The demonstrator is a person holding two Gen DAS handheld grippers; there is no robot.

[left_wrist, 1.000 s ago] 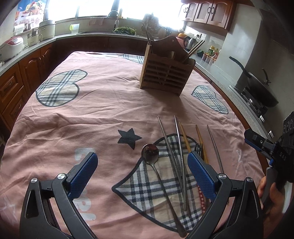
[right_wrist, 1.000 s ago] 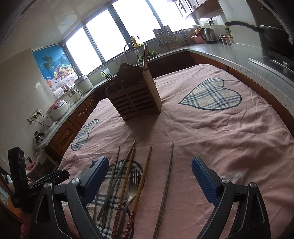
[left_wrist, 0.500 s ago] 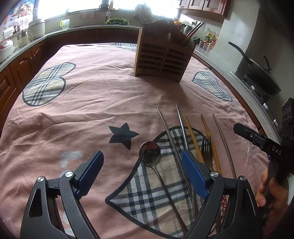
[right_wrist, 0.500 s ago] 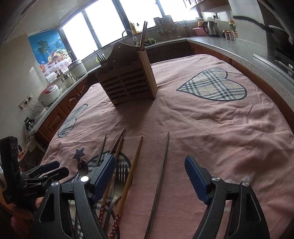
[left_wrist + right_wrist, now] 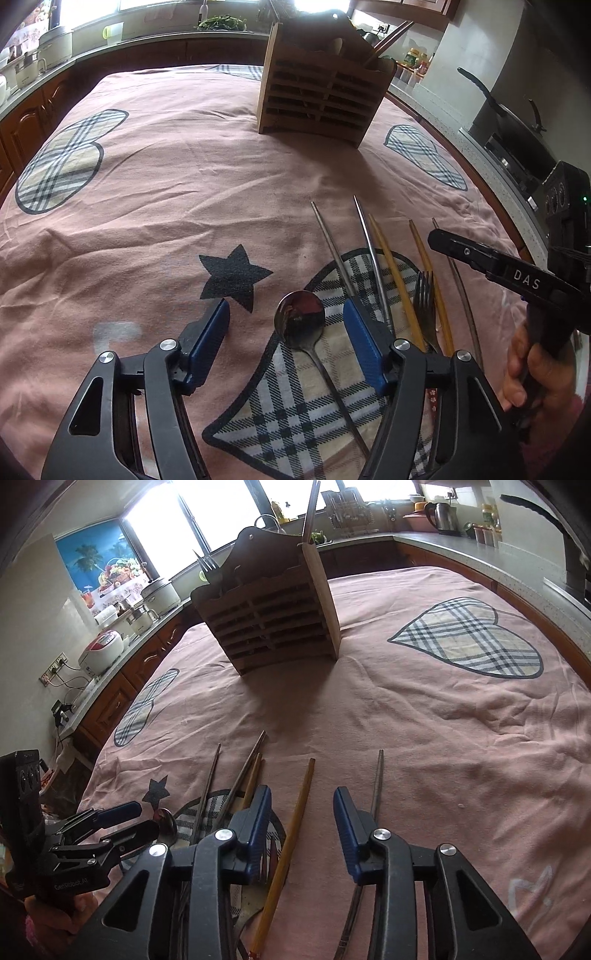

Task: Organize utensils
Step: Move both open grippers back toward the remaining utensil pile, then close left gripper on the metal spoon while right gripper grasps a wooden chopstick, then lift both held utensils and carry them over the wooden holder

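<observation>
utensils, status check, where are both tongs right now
Left tongs just closing, spoon between, untouched. Right tongs closing around wooden chopstick, no contact. Holder path clear.

My desk is covered by a matt pink cloth (image 5: 184,177), soft and creased, with plaid heart patches, and on it the spoon (image 5: 300,319) shines as polished metal beside dull steel chopsticks (image 5: 371,251) and smooth yellow wooden ones (image 5: 391,273). The slatted holder (image 5: 317,96) is plain unvarnished-looking wood. My left hand-held gripper (image 5: 286,341) is matt black plastic with textured blue pads (image 5: 360,347) and bright metal rivets.
</observation>
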